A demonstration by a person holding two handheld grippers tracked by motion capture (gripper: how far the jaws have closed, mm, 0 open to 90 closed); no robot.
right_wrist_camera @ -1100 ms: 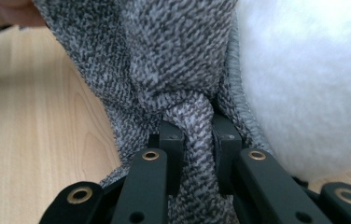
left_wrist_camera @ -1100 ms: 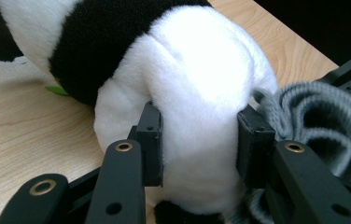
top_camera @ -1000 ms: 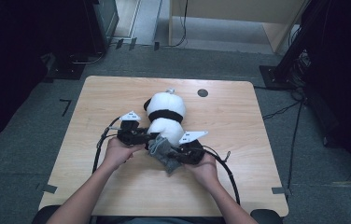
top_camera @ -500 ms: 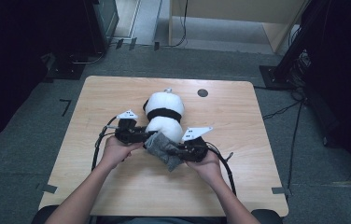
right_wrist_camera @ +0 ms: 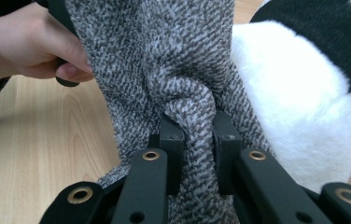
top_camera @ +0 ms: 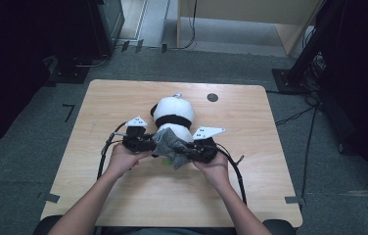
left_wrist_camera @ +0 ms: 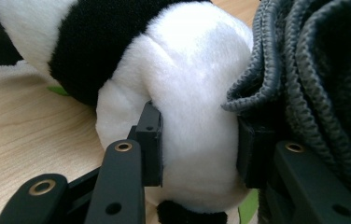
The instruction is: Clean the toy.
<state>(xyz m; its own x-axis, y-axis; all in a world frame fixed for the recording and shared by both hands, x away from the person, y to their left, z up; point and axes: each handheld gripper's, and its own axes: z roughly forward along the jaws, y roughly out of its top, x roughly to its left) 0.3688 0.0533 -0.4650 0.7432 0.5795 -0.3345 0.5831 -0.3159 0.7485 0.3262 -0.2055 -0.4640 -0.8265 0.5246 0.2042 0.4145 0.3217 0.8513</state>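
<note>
Your left gripper (left_wrist_camera: 197, 154) has its fingers (left_wrist_camera: 149, 140) clamped on a white limb of the plush panda (top_camera: 173, 116), which lies near the middle of the counter (top_camera: 280, 161), just ahead of your hands. Your right gripper (right_wrist_camera: 196, 149) is pinching a bunched fold of the grey knitted cloth (right_wrist_camera: 173, 70), fingers tight on it. The cloth hangs between both grippers, draped against the panda's lower body.

panda's lower body (top_camera: 174, 133) hidden under grey knit cloth (top_camera: 170, 144), panda's head cut off by left gripper view's edge, person's forearms cut off at bottom
</note>
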